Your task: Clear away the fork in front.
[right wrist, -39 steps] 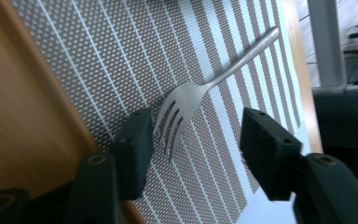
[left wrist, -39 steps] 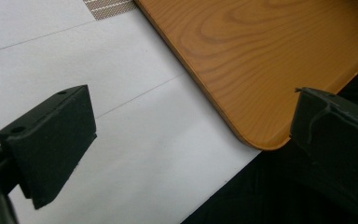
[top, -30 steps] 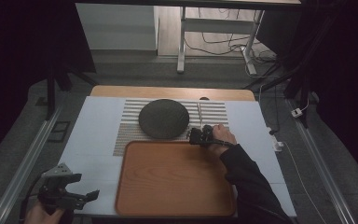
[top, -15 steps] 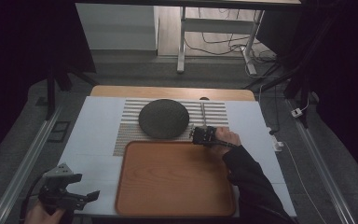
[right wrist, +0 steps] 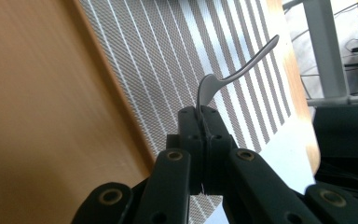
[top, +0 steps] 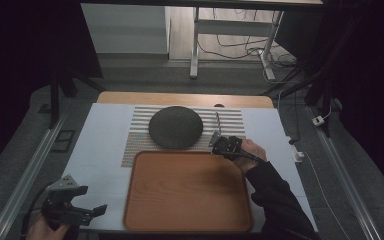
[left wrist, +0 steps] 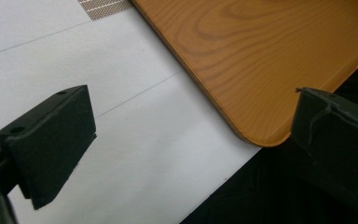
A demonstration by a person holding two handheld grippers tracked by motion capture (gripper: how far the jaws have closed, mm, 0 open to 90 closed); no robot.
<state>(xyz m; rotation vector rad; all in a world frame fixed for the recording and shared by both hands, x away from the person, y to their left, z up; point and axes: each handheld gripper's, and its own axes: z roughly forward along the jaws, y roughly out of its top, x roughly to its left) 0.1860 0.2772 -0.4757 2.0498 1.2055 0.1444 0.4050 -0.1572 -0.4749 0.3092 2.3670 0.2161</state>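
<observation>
Your right tool (right wrist: 200, 114) pinches the spoon (right wrist: 233, 74) by 1 end, above the striped mat (top: 130, 145). It could slip and drop. Your left tool (left wrist: 186, 135) is released.

The right gripper (top: 219, 143) sits mid-table at the right, its jaws clamped together, forearm reaching in from the near edge. The left gripper (top: 87, 212) hangs at the near left corner, jaws wide apart.

My table (top: 105, 132), white sheet over wood, carries a striped mat (top: 230, 120) at the back and a wooden tray (top: 187, 192) in front, edges touching.
</observation>
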